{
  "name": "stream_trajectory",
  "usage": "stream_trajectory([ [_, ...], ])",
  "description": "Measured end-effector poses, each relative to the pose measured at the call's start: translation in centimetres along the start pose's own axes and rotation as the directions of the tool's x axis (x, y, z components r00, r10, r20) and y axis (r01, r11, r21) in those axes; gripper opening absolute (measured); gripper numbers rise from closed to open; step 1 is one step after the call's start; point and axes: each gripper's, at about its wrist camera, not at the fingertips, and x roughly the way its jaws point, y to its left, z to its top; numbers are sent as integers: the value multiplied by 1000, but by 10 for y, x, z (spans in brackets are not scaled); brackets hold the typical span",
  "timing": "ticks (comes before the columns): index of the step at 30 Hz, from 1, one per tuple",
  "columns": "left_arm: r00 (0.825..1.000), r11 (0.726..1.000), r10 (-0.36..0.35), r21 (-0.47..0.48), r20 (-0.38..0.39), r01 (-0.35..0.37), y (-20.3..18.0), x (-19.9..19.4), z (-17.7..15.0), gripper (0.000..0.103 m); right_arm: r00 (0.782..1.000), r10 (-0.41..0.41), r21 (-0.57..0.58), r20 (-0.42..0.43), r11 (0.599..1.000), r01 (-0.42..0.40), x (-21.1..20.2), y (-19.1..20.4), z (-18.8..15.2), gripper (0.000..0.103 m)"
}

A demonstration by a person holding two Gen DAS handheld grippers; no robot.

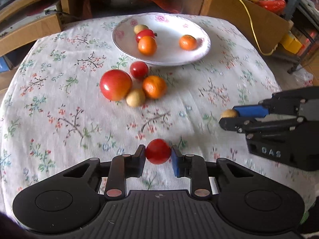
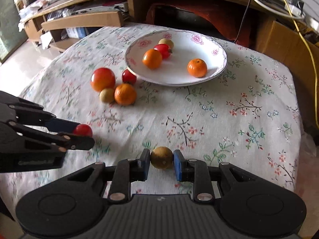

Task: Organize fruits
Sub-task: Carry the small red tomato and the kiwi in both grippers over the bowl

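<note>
My left gripper [image 1: 158, 153] is shut on a small red tomato [image 1: 158, 151] above the near part of the table; it also shows in the right wrist view [image 2: 82, 130]. My right gripper [image 2: 161, 159] is shut on a small tan fruit [image 2: 161, 157], seen from the side in the left wrist view [image 1: 229, 114]. A white floral plate [image 1: 191, 59] at the far side holds two oranges [image 1: 147, 45], a red tomato [image 1: 145, 34] and a tan fruit [image 1: 140, 28]. In front of it lie a big red tomato [image 1: 115, 84], a small tomato [image 1: 139, 69], an orange [image 1: 154, 87] and a tan fruit [image 1: 136, 98].
The table wears a white floral cloth [image 1: 59, 103]. Cardboard boxes [image 1: 243, 16] and a wooden shelf unit [image 2: 83, 20] stand behind it. A yellow cable [image 1: 251, 20] hangs at the back right. The cloth drops off at the table's right edge [image 2: 299, 119].
</note>
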Motion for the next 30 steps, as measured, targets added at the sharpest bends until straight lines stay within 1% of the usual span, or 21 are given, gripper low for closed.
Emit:
stream_trajectory([
  [4,1000,999,28,36,1,-28,-3,2,-7,39,1000,-13,-26,11,1000,13,-5,4,-10,27],
  [6,999,997,45,62,14,-46,-5,3,-9,38,1000,-17,-32,11,999,17,-7,5,-13,27],
  [7,999,997,43,67,18,-44,-5,2,-10,39,1000,-19,-36,9,999,19,-7,6,-15,27],
  [9,999,998,27,64,25,-28,-3,1,-10,44,1000,-19,-35,8,999,19,-7,5,-17,28],
  [11,999,998,19,65,35,-21,-3,-2,-9,47,1000,-5,-37,-12,999,5,-5,3,-19,29],
  [14,998,997,13,73,54,-17,-6,-6,-8,59,1000,14,-40,-7,999,-14,-6,1,-19,32],
  [15,998,997,13,77,59,-18,-6,-7,-8,61,1000,21,-40,-9,999,-21,-6,0,-20,33],
  [21,997,992,44,119,67,-51,-9,-3,-8,64,1000,29,-73,-8,997,-30,-10,-5,-23,38],
  [28,998,994,32,102,63,-38,-4,-1,-7,64,999,45,-75,-1,996,-45,-6,-2,-19,39],
  [30,998,994,30,106,61,-36,-5,1,-8,64,999,34,-86,-4,996,-34,-4,1,-19,39],
])
